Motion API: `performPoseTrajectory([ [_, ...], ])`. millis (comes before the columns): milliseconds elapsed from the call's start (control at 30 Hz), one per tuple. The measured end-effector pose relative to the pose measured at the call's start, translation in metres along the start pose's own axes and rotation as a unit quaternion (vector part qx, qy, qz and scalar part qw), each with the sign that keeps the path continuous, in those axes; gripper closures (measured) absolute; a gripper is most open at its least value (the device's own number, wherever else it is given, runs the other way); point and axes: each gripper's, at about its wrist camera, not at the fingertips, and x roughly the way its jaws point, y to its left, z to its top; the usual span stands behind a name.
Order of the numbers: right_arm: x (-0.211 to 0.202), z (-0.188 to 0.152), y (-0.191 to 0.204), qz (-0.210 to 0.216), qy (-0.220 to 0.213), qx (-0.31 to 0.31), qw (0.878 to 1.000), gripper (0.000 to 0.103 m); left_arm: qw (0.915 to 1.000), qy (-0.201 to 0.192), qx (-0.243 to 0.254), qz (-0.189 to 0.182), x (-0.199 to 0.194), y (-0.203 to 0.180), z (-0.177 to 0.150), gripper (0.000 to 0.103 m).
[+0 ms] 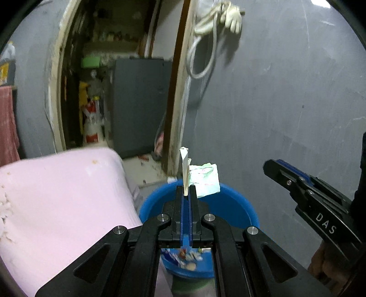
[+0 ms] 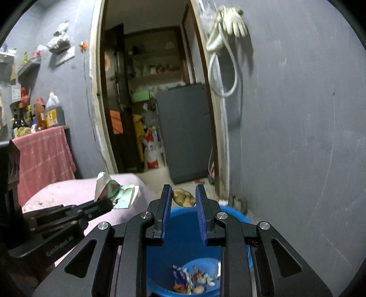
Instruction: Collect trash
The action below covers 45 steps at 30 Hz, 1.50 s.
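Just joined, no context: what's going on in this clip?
A person is collecting trash with a tool in each hand. The left tool is shut on a folded paper wrapper; the right tool pinches a brown crumpled scrap. Both hang above the blue bucket, which already holds wrappers. Nothing dropped yet.

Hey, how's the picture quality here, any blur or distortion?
Left wrist view: dim, doorway smeared by motion blur, black fisheye corners. Right wrist view: sharper, door frame bowed by the lens, glove on the wall casting a soft shadow.
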Motion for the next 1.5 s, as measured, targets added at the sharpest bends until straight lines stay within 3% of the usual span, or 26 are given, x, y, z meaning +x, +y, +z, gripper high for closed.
performPoseTrajectory([
  [233,0.028,-0.015,-0.011,0.013,0.077,0.022,0.997,0.084,0.9982,0.059,0.001,0.006,0.030,0.001,-0.013,0.102],
  [567,0.034,-0.017,-0.015,0.005,0.101,0.029,0.994,0.082,0.9940,0.108,-0.015,0.002,0.048,0.010,-0.026,0.101],
  [833,0.033,-0.013,-0.018,-0.002,0.093,0.038,0.995,0.077,0.9928,0.116,-0.030,0.002,0.048,0.015,-0.021,0.097],
  [900,0.032,-0.013,-0.020,-0.003,0.091,0.040,0.995,0.072,0.9929,0.114,-0.032,0.003,0.047,0.016,-0.020,0.092],
  [1067,0.033,-0.012,-0.021,-0.005,0.090,0.042,0.995,0.069,0.9943,0.098,-0.041,0.006,0.038,0.024,-0.018,0.067],
  [1167,0.031,-0.011,-0.022,-0.007,0.081,0.045,0.996,0.058,0.9950,0.088,-0.047,0.007,0.033,0.029,-0.015,0.061],
  [1267,0.027,-0.008,-0.023,-0.008,0.067,0.048,0.997,0.047,0.9957,0.075,-0.051,0.019,0.027,0.033,-0.013,0.043],
  [1333,0.026,-0.006,-0.023,-0.009,0.059,0.049,0.997,0.045,0.9960,0.064,-0.057,0.025,0.021,0.037,-0.011,0.041],
  [1433,0.022,-0.004,-0.024,-0.007,0.045,0.054,0.998,0.028,0.9961,0.056,-0.062,0.029,0.011,0.045,-0.007,0.038],
  [1500,0.020,-0.002,-0.023,-0.005,0.036,0.056,0.998,0.023,0.9961,0.046,-0.064,0.040,0.003,0.051,-0.004,0.023],
])
